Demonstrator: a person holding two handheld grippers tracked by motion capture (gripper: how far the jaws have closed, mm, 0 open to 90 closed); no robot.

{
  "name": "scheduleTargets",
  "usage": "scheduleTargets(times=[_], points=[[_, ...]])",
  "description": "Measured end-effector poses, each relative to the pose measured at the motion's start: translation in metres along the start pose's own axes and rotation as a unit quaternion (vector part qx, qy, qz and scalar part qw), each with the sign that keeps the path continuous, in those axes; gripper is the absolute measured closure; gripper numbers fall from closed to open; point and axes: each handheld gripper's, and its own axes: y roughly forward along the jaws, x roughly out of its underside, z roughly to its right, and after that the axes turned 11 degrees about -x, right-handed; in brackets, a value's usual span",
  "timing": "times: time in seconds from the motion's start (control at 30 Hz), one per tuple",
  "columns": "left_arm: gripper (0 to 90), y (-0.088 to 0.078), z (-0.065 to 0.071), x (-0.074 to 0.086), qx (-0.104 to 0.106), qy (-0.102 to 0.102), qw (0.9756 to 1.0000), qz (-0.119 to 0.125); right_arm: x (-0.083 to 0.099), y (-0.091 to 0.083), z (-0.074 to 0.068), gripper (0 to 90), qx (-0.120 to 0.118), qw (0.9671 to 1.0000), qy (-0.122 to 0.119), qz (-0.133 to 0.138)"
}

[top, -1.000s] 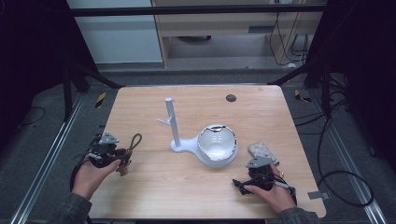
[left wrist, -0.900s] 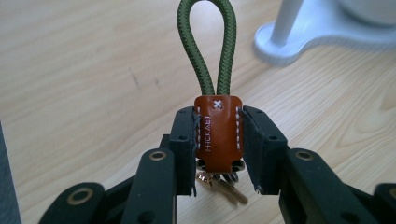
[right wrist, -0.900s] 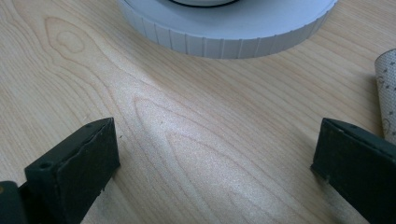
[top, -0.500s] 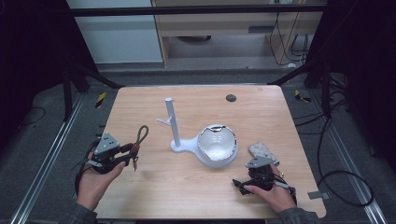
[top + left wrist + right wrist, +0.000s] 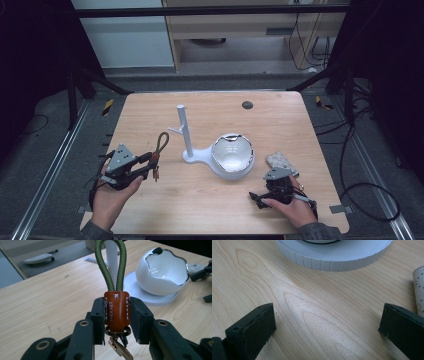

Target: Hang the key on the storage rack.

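Since a second ago, my left gripper (image 5: 150, 165) is lifting the keychain (image 5: 116, 307), clamping its leather tab; I am aiming its green loop at the stand's peg (image 5: 176, 130). Right gripper (image 5: 257, 197) is resting wide apart.

A white stand (image 5: 192, 150) with an upright post and a side peg sits mid-table (image 5: 210, 210), joined at its base to a white bowl-like cup (image 5: 232, 156) just to its right. Left of the stand, the left claw (image 5: 150, 164) holds a keychain with a green cord loop (image 5: 161, 142). Right of the cup, the right claw (image 5: 256, 197) rests low on the table, a small speckled pad (image 5: 281, 161) just behind it. A dark disc (image 5: 247, 104) lies beyond the stand.
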Motion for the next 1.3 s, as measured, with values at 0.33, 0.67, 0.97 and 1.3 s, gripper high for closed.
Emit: scheduleTargets(times=[0.33, 0.67, 0.97, 1.3], points=[[66.1, -0.002, 0.011, -0.010, 0.006, 0.000, 0.9998, 0.021, 0.000, 0.000, 0.000, 0.3, 0.000, 1.0000, 0.000, 0.000], [66.0, 0.000, 0.018, -0.019, 0.014, 0.001, 0.9994, 0.031, 0.000, 0.000, 0.000, 0.3, 0.000, 1.0000, 0.000, 0.000], [66.0, 0.017, 0.021, -0.026, 0.015, 0.001, 0.9996, 0.024, 0.000, 0.000, 0.000, 0.3, 0.000, 1.0000, 0.000, 0.000], [65.9, 0.037, 0.024, -0.026, 0.015, -0.004, 0.9999, 0.008, 0.000, 0.000, 0.000, 0.3, 0.000, 1.0000, 0.000, 0.000]])
